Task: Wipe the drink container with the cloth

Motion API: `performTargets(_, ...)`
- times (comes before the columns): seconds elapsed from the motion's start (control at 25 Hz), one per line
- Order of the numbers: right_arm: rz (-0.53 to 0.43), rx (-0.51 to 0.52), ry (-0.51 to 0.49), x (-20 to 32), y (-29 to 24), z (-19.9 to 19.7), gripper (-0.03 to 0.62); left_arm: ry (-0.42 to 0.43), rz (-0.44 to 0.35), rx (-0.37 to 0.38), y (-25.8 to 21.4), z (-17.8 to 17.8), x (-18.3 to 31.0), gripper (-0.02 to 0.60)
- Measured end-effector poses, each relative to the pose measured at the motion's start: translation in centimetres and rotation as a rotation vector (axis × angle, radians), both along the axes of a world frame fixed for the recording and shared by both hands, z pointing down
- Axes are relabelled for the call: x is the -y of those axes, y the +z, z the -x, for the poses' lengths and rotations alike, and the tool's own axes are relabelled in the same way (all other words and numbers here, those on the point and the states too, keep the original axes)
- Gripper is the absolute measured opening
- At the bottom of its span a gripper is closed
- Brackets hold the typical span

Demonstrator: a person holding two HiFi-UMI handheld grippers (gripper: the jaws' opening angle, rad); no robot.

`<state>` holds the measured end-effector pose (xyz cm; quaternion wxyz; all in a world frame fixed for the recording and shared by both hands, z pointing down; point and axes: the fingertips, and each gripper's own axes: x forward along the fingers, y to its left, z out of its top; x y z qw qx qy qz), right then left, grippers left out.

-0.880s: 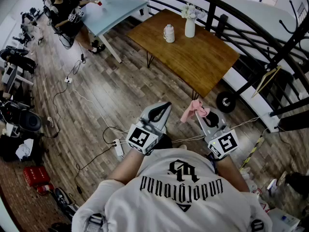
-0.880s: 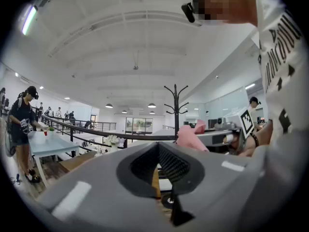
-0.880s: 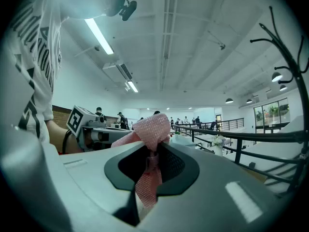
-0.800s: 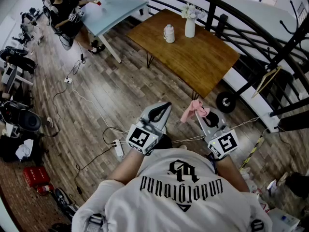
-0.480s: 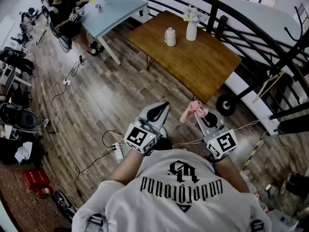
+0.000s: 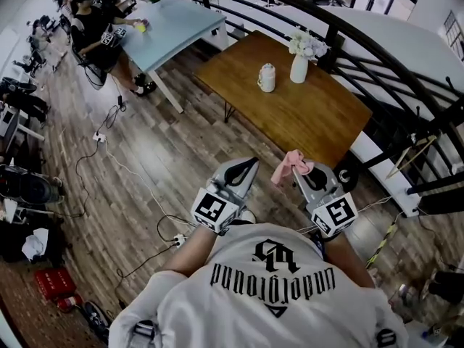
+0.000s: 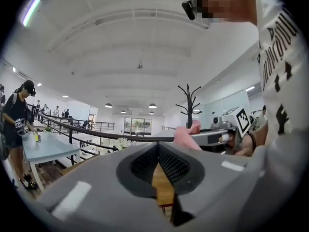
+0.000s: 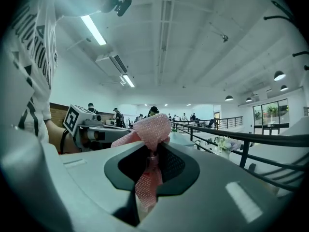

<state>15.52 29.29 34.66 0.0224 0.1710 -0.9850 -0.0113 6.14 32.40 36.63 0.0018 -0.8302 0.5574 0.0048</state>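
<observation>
Right gripper (image 6: 299, 173) clamps the cloth (image 8: 150, 129), drink container (image 6: 267, 77) well ahead.

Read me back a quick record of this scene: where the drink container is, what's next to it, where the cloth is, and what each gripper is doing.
Drink container: upright on the wooden table, untouched
Beside it: white vase with flowers
Cloth: pink, clamped in the right gripper
Left gripper: shut, nothing in it
Wiping: not yet begun, both grippers well short of the table

Upside-down "underground" print w/ logo on person's white shirt (image 6: 272, 307)
</observation>
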Motion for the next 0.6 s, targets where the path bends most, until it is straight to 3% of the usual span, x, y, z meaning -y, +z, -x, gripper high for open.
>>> performTargets(0.24,-0.025,0.001,-0.008,3.1,-1.4,6.2,0.049,0.043,0.000,0.047,-1.7,5.6,3.3,0.051)
performTargets(0.6,0.004,-0.012,-0.066,7.6,0.0,12.0,0.049,-0.004,0.046,0.022,0.2,11.3,7.7,0.051)
